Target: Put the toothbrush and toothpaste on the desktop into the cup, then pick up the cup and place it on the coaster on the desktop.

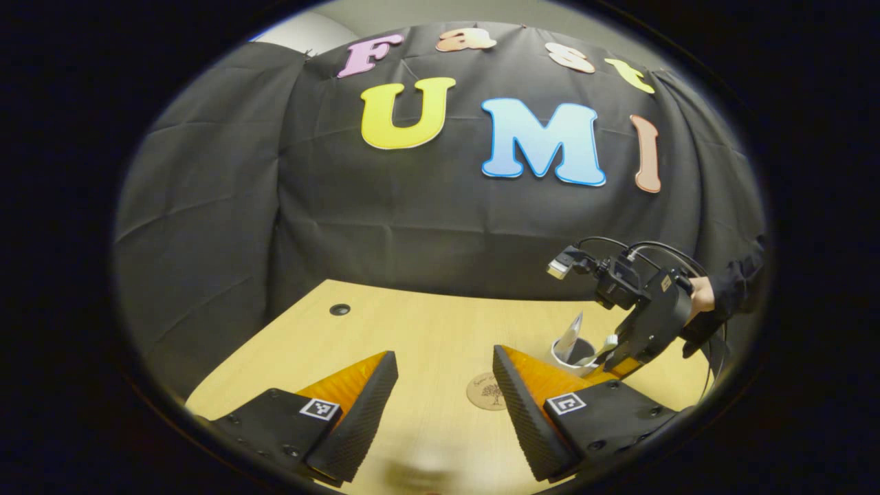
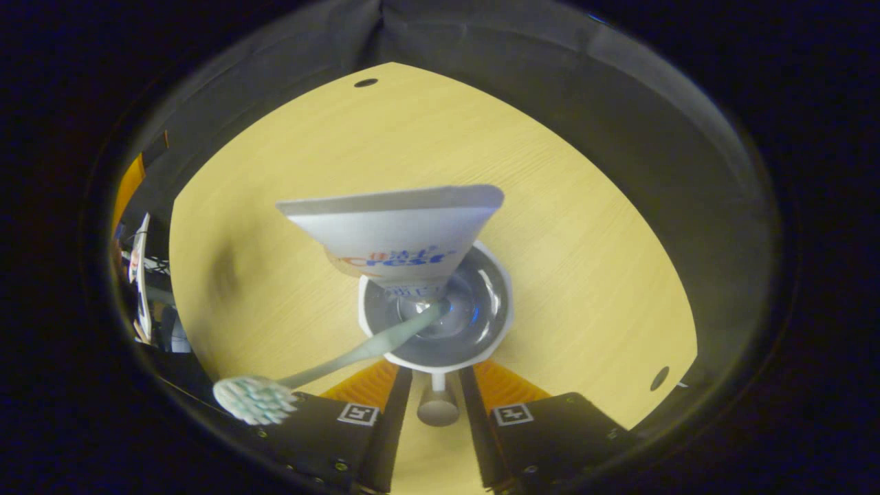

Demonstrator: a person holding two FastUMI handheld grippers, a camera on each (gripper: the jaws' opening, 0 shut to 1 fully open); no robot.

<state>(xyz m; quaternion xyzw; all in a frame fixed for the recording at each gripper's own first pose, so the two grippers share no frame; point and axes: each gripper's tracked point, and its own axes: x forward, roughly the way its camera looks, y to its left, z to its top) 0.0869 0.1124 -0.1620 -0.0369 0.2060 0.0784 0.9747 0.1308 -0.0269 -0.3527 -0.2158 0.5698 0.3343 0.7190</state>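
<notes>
**Right gripper view: cup loaded, handle between the fingers**

Right gripper view looks down along the right gripper (image 2: 438, 399), whose two fingers sit close on either side of the cup handle (image 2: 438, 407); whether they actually press on it cannot be told. Just ahead stands the white cup (image 2: 500, 311) on the wooden desktop (image 2: 584, 227). Inside it the toothpaste tube (image 2: 395, 230) stands cap down with its flat end fanned upward, and the toothbrush (image 2: 357, 352) leans out over the rim, bristles toward the camera.

Left gripper view shows the left gripper (image 1: 445, 392) spread wide and holding nothing, low over the desktop. The round coaster (image 1: 487, 392) lies between its fingers, partly hidden by one of them, near the cup.

Both items appear loaded, so the step in hand is likely taking the cup. The next move calls for a firm grip on the handle, a level lift, and a short carry to the coaster.
</notes>
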